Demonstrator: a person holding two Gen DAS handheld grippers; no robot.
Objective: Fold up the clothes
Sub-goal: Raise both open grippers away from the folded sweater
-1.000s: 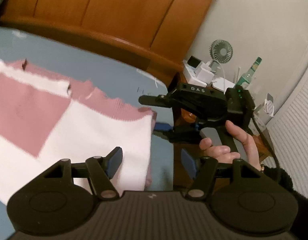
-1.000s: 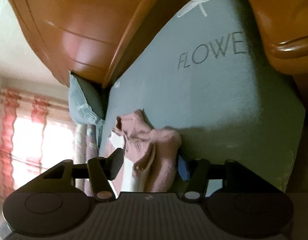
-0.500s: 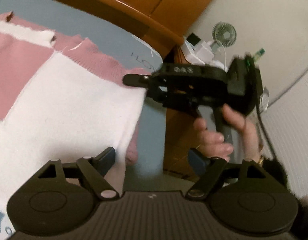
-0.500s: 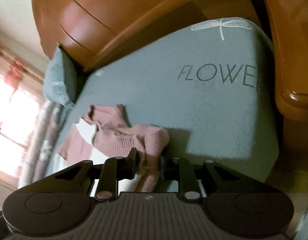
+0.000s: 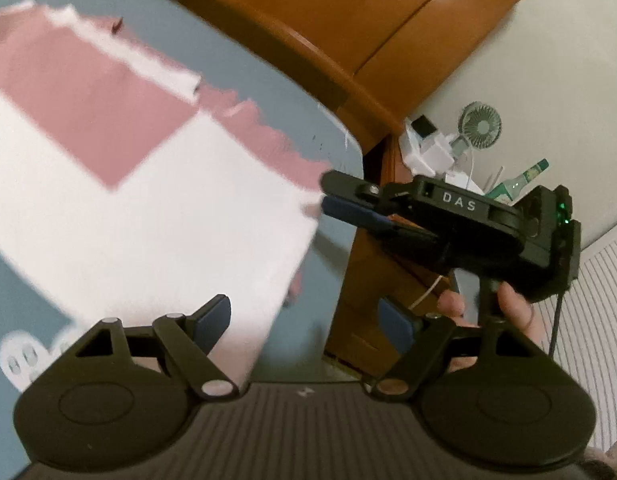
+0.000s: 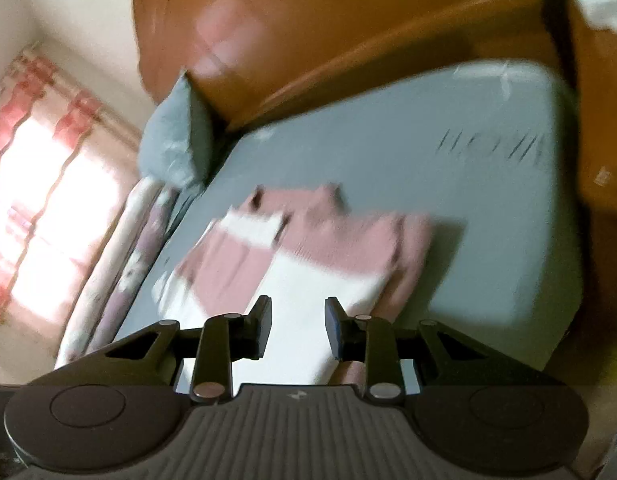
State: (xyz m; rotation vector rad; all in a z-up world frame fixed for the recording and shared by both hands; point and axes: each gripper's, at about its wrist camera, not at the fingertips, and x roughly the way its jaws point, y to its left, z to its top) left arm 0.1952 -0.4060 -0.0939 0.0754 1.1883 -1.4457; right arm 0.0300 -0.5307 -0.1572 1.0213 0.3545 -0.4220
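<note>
1. Now our left gripper (image 5: 304, 320) stands released, fingers (image 5: 212, 318) wide, having just opened; nothing sits between them.
2. Our right gripper (image 6: 296, 326) has fingers (image 6: 262, 326) narrowly parted, just reopening, gripping nothing.
3. Beyond both, the pink-and-white sweater (image 6: 308, 264) lies flat on the grey-blue bed (image 6: 468, 200), its near corner beneath the left fingers.

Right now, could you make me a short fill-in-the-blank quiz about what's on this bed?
1. The sweater is white and ____.
2. It lies on a ____ bed sheet.
3. Beside the bed, a small ____ stands next to the green bottle.
4. The left gripper has its jaws ____.

Missing words: pink; grey-blue; fan; open
</note>
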